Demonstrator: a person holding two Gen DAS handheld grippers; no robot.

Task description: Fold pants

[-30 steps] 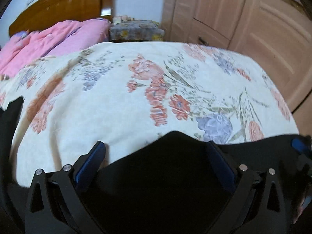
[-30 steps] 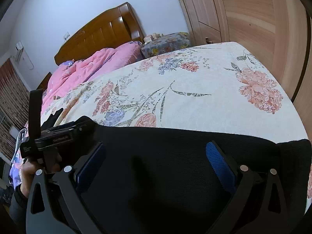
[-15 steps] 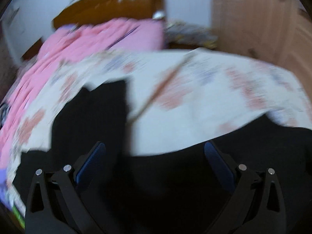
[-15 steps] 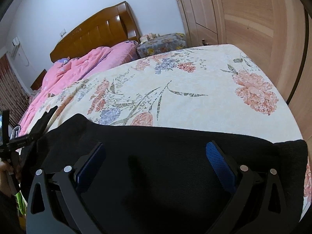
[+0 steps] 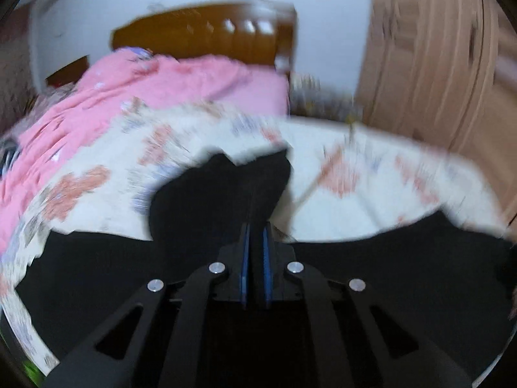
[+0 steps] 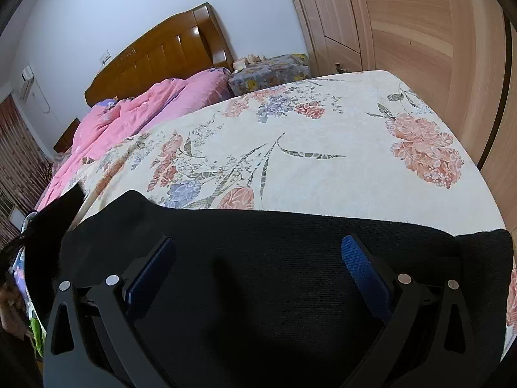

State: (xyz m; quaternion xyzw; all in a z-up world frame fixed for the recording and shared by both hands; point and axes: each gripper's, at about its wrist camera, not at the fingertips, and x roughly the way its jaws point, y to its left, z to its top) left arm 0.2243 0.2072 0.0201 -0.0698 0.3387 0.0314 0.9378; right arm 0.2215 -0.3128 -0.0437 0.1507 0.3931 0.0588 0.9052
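Black pants (image 6: 258, 307) lie across the near edge of the floral bedspread (image 6: 323, 161). My right gripper (image 6: 258, 258) hovers just over them, open, nothing between its blue pads. In the blurred left wrist view, my left gripper (image 5: 255, 231) has its jaws closing to a thin slit on the pants. A dark flap of the pants (image 5: 223, 187) stands up beyond its tips, above the part lying flat (image 5: 97, 258). In the right wrist view that raised end (image 6: 55, 216) shows at the far left, beside a person's hand (image 6: 9, 300).
A pink quilt (image 6: 145, 106) is bunched at the head of the bed under a wooden headboard (image 6: 168, 51). A cloth-covered nightstand (image 6: 268, 71) stands beside it. Wooden wardrobe doors (image 6: 420, 32) run along the right, close to the bed's edge.
The left gripper swung left along the pants and rose, then went from wide open to pinched on the fabric. It has left the right wrist view. The right gripper stayed put.
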